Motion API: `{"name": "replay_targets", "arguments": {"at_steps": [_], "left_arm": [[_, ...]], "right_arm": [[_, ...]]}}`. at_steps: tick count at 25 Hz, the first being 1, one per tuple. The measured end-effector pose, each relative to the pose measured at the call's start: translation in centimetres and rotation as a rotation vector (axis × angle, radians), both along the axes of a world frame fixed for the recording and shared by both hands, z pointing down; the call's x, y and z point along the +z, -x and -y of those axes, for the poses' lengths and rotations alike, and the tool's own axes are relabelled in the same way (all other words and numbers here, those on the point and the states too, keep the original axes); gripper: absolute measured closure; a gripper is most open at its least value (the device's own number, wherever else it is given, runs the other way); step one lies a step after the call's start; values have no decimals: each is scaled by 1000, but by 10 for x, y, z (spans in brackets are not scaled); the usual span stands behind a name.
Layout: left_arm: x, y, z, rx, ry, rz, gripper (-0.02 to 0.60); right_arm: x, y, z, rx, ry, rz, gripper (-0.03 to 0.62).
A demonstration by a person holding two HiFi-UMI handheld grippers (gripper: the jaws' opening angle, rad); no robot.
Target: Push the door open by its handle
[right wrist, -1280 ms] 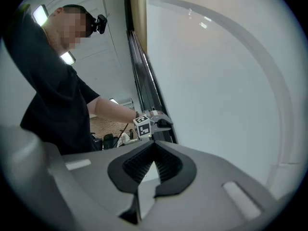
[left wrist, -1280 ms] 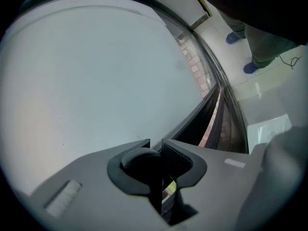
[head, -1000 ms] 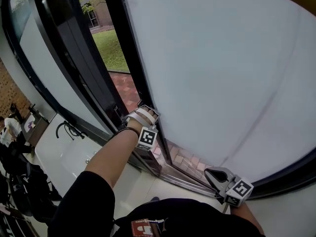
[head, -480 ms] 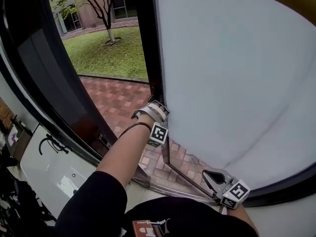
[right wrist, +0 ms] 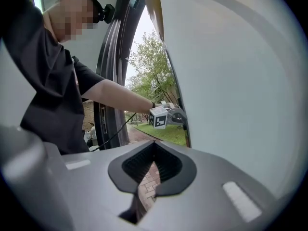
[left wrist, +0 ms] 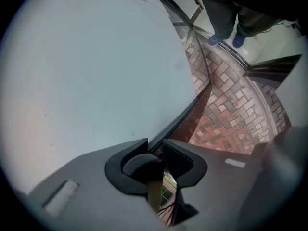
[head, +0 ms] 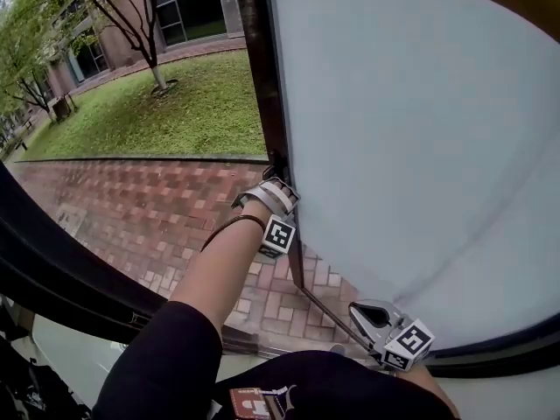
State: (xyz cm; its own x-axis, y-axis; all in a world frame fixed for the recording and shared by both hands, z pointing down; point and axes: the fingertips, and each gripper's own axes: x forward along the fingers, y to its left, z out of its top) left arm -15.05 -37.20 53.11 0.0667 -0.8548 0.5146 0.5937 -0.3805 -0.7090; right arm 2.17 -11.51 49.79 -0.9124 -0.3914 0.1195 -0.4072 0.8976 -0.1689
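Nearest, the right claw (head: pixel 360 311) hangs clenched on nothing, low beside the door (head: pixel 420 147), which fills the right of the scene and stands open over brick paving (head: pixel 131 208). Farther off, the left claw (head: pixel 267 198) grips the handle (left wrist: pixel 140 164) at the door's left edge, its jaws just eased slightly wider. The framed panel likely pushes heavy and stiff. The smooth bar may slip, but holding there, near the free edge, gives leverage.

Left gripper (head: pixel 278 188) outstretched, jaws just widening round handle (left wrist: pixel 139 165)
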Motion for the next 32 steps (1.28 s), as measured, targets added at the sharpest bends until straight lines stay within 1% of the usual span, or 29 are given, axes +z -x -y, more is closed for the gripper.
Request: {"name": "replay_targets", "arguments": {"at_steps": [2, 3, 6, 9, 12, 15, 16, 17, 21, 22, 24, 25, 26, 28, 31, 32], "left_arm": [[5, -2, 13, 26, 4, 3, 499], [7, -9, 25, 40, 8, 3, 499], [12, -50, 72, 85, 29, 7, 495], [9, -78, 101, 124, 42, 6, 468], [8, -89, 122, 180, 32, 4, 465], [12, -94, 134, 254, 23, 2, 466], [12, -103, 140, 282, 20, -4, 466], [12, -118, 152, 312, 16, -14, 466], [12, -192, 215, 439, -1, -51, 510], [12, -206, 225, 471, -6, -60, 525], [13, -232, 243, 526, -23, -73, 530], [14, -245, 251, 549, -30, -75, 549], [16, -257, 257, 572, -29, -79, 554], [13, -281, 261, 625, 6, -113, 555], [-9, -320, 266, 687, 123, -236, 563], [-14, -332, 267, 703, 151, -261, 577]], "right_arm": [[9, 16, 9, -41, -3, -23, 594], [10, 18, 18, -66, -6, -34, 594], [2, -1, 64, -131, -23, -37, 594], [-11, -8, 93, -155, -42, -37, 594], [-9, 5, 113, -149, -50, -28, 594], [1, 25, 129, -112, -52, -30, 594], [3, 25, 140, -99, -53, -30, 594], [4, 19, 157, -84, -52, -30, 594], [9, -8, 257, 12, -72, -32, 594], [14, -10, 280, 41, -88, -35, 594], [24, -14, 323, 103, -108, -30, 594], [30, -16, 343, 137, -104, -28, 594], [35, -18, 360, 171, -96, -29, 594], [39, -23, 385, 225, -89, -39, 594], [33, -39, 420, 291, -91, -65, 594], [31, -47, 428, 306, -88, -74, 594]]}}
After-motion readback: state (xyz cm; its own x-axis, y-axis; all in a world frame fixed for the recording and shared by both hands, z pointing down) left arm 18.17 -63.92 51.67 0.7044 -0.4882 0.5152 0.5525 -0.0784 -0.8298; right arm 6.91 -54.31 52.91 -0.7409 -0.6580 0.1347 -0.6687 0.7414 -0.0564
